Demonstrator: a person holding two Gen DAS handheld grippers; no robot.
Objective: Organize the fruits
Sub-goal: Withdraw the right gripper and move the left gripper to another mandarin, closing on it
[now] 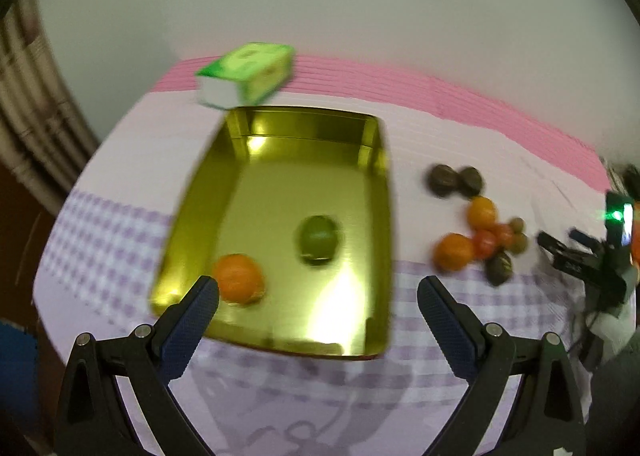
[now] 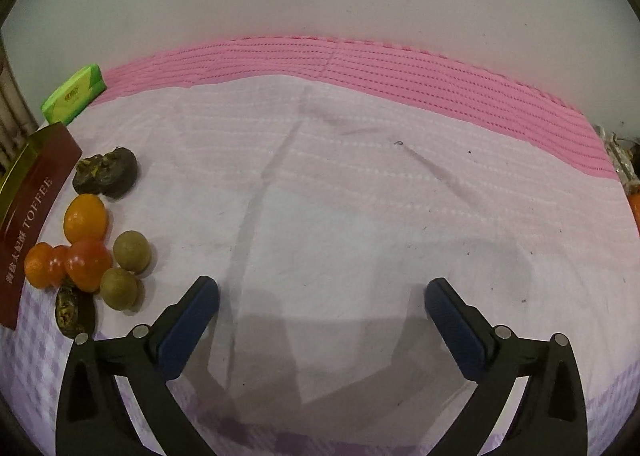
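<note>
Beside the gold tray (image 1: 188, 192), holding an orange (image 1: 239, 279) and lime (image 1: 318, 240), loose fruits (image 2: 90, 252) are clustered. Both hand-held grippers (image 1: 318, 292) (image 2: 322, 292) are fully spread, empty. Tightly packed fruit could be scattered by a careless approach.

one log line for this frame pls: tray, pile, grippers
tray: orange + green fruit inside | pile: on cloth beside tray | left gripper: open, empty | right gripper: open, empty

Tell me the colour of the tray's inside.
Shiny gold tray, clearest in the left wrist view.
</note>
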